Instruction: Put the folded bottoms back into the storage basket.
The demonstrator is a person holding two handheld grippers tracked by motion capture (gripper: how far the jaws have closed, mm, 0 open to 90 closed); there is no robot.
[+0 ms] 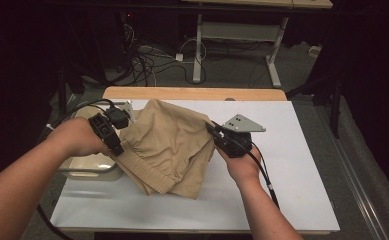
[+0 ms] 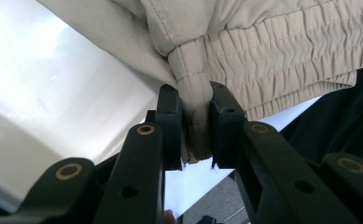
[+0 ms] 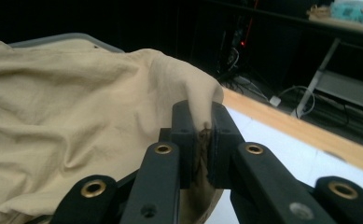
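Observation:
A pair of tan shorts with a gathered elastic waistband hangs between my two grippers, its lower folds resting on the white table top. My left gripper is shut on the waistband end at the garment's left side; in the left gripper view its pads pinch the bunched waistband. My right gripper is shut on the fabric's right edge; the right gripper view has tan cloth squeezed between its jaws. Both hands hold the garment lifted.
A pale bin sits at the table's left edge under my left hand. The table's wooden far edge borders the white surface. Beyond lie cables on the floor and another table's legs.

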